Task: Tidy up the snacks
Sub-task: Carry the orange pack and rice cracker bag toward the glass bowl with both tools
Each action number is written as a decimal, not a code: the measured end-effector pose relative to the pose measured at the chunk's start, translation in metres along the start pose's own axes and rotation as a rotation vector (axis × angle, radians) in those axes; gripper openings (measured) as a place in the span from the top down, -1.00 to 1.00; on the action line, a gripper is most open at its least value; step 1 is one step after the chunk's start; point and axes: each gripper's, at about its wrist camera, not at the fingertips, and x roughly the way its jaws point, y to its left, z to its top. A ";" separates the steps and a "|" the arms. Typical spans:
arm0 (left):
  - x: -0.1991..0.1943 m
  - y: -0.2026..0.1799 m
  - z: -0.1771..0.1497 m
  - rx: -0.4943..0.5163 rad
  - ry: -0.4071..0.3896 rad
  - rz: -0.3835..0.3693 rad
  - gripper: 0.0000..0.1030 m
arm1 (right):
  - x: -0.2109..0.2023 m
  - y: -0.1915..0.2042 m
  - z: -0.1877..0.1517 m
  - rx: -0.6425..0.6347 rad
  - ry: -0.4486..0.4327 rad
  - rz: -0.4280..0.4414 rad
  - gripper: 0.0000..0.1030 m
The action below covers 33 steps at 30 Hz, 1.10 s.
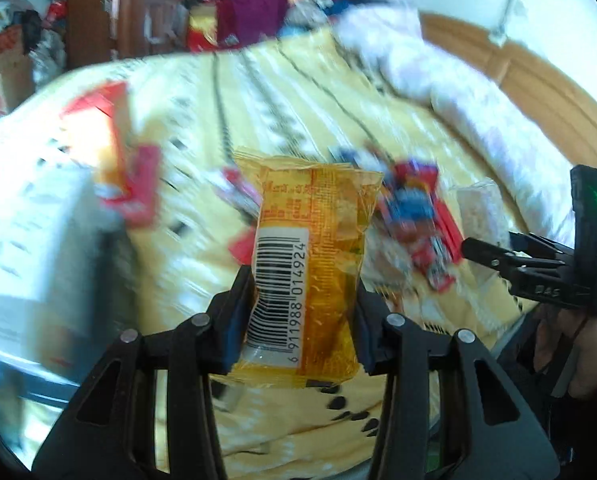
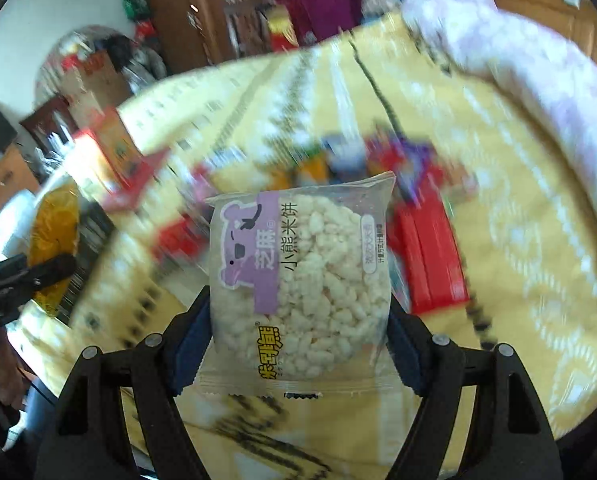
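A yellow patterned blanket (image 1: 298,92) beside a rumpled white quilt (image 1: 450,80) and wooden headboard (image 1: 538,84).

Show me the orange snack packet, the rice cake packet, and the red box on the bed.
orange snack packet (image 1: 310,264), left wrist view, on its barcoded back.
rice cake packet (image 2: 318,276), right wrist view, on the rice cake.
red box (image 2: 430,256), right wrist view, on its top face.

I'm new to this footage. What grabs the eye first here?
Each claw grips a snack: the left claw an orange packet with its barcode showing, the right claw a clear-wrapped rice cake. Behind them, red and blue packets litter the yellow bedspread.
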 end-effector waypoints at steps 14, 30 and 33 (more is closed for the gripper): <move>-0.167 0.216 -0.004 -0.304 -0.215 0.390 0.14 | -0.022 0.264 0.122 -0.290 -0.159 0.393 -0.57; -0.185 0.293 -0.054 -0.483 -0.133 0.532 0.13 | 0.030 0.492 0.074 -0.491 0.049 0.663 -0.58; -0.187 0.303 -0.054 -0.485 -0.126 0.523 0.13 | 0.035 0.498 0.069 -0.499 0.063 0.661 -0.58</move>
